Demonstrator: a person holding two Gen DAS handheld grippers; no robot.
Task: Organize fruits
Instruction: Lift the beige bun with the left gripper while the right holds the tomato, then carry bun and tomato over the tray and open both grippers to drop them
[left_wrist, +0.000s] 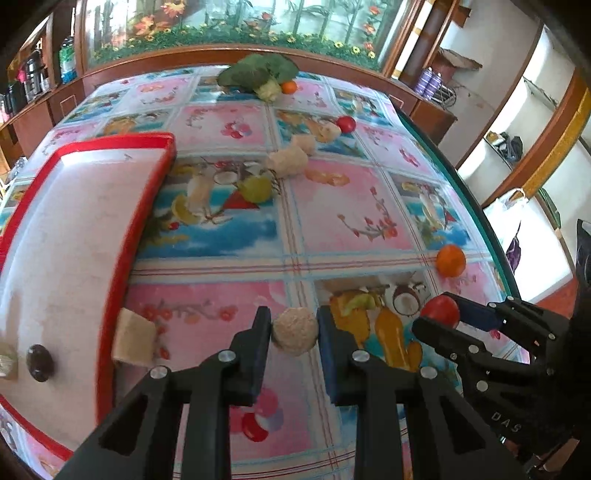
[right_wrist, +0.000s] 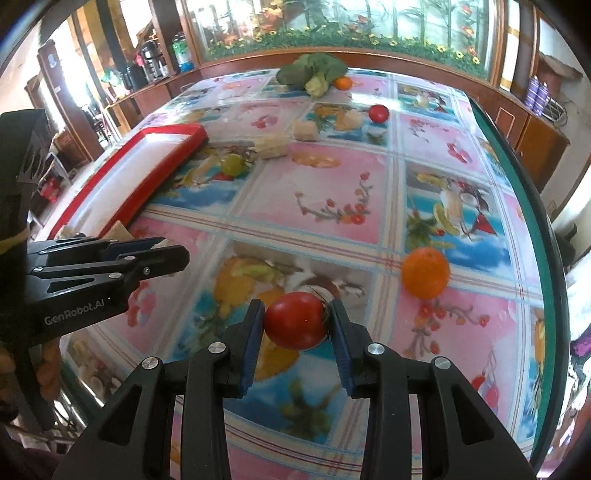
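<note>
The left gripper (left_wrist: 294, 330) is pinching a round beige rough-skinned ball of a fruit (left_wrist: 295, 331) between its blue pads, close beside the long right-hand edge of the red-rimmed white rectangular tray (left_wrist: 122, 254). The right gripper (right_wrist: 297, 325) is clamped on a shiny red tomato (right_wrist: 295, 320), its stalk end against the right pad, further out from the tray than the beige fruit. In the left wrist view that tomato (left_wrist: 440, 311) shows in the right gripper (left_wrist: 441, 314) at the far side of the beige fruit from the tray.

Inside the tray lies a small dark brown oval fruit (left_wrist: 39, 362) near its close end. A pale tan cube-shaped block (left_wrist: 133, 338) leans on the tray's rim. A bright orange round citrus (right_wrist: 425, 272) sits on the flower-printed plastic tablecloth (right_wrist: 332, 199), well apart from the tray, toward the table's green glass edge (right_wrist: 517, 177). A yellow-green round fruit (right_wrist: 232, 164) rests just beside the tray's far corner, with several pale beige chunks (right_wrist: 272, 146) beyond it and a second red tomato (right_wrist: 379, 113) further on. At the table's far end, well away from the tray, lie a green broccoli head (right_wrist: 312, 70) and a small orange (right_wrist: 343, 82)
</note>
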